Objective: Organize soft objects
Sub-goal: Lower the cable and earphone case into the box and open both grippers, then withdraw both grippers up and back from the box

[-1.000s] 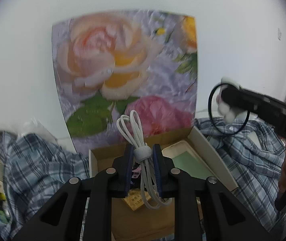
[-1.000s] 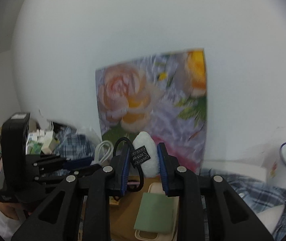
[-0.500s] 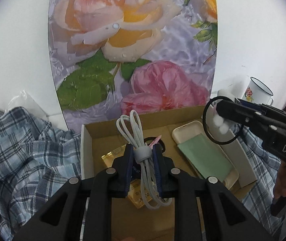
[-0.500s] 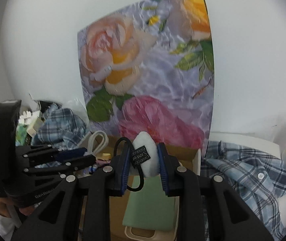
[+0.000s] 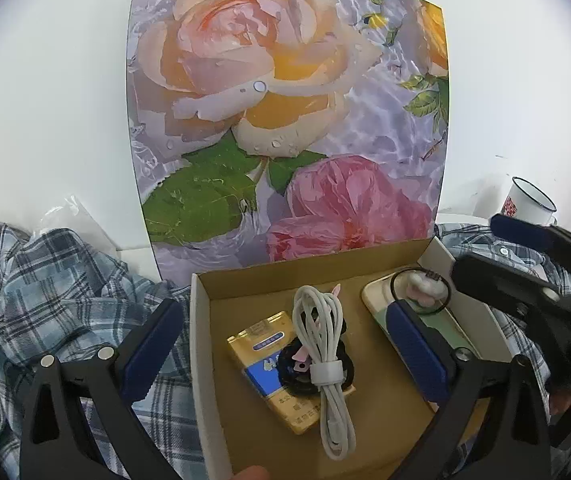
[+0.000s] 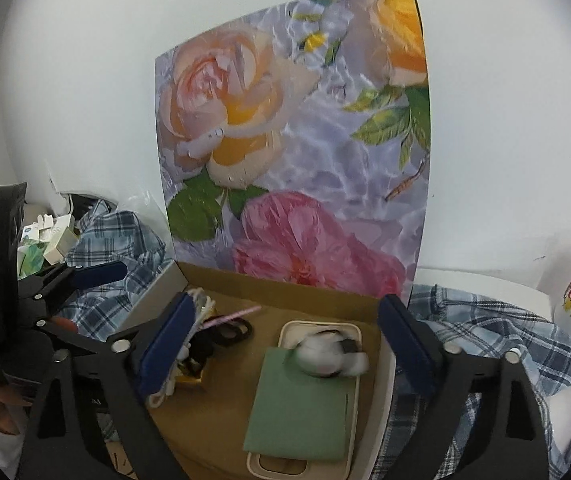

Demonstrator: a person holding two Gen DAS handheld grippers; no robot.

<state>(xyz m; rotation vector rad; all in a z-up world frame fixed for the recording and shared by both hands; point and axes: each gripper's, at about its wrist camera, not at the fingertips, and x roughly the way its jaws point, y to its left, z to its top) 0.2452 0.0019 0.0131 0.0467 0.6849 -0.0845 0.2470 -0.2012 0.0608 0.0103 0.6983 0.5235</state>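
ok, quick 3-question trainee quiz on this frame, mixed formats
1. True or false: the white cable lies inside the cardboard box.
2. The fluffy hair tie rests on: A) the plaid shirt B) the phone case C) the mug
3. Fill in: the left gripper and right gripper are both opening, with ____ pressed by their pads.

Key: 1 true; 2 B; 3 nothing
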